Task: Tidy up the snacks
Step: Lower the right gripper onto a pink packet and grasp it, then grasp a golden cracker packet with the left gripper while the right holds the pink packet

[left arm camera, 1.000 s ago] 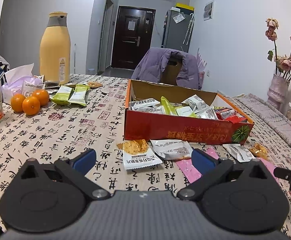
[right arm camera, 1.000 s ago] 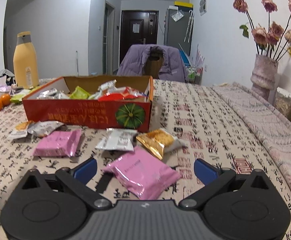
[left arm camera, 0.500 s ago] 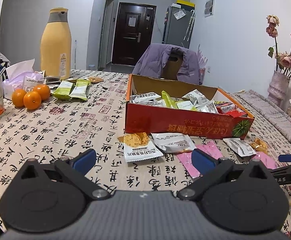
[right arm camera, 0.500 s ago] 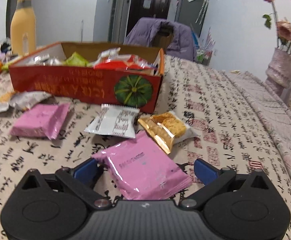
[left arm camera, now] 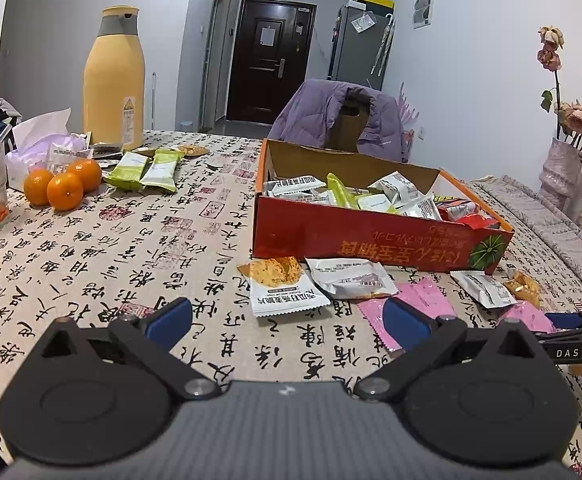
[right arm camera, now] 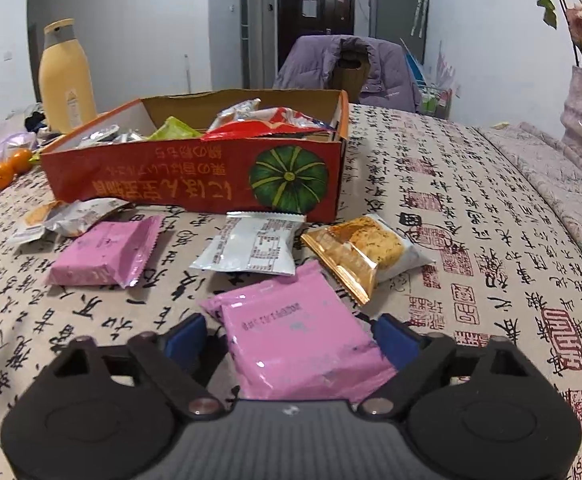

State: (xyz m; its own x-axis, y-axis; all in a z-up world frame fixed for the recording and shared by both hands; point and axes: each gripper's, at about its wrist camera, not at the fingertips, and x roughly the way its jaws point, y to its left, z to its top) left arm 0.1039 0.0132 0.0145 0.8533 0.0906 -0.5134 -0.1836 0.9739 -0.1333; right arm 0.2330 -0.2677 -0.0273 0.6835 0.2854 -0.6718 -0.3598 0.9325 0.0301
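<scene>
While my right claw (right arm camera: 287,336) is closing around the pink packet (right arm camera: 295,336) at lower centre, pads not yet pressing, the left claw (left arm camera: 287,316) is idling released; boxing comes next.

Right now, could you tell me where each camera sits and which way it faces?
Left wrist: on the left gripper, jaws open and empty, low over the table, facing the red snack box; the right gripper's tip shows at right.
Right wrist: on the right gripper, its jaws just closing around a pink packet, facing the box's pumpkin end.
Shared: box, yellow flask, door.
</scene>
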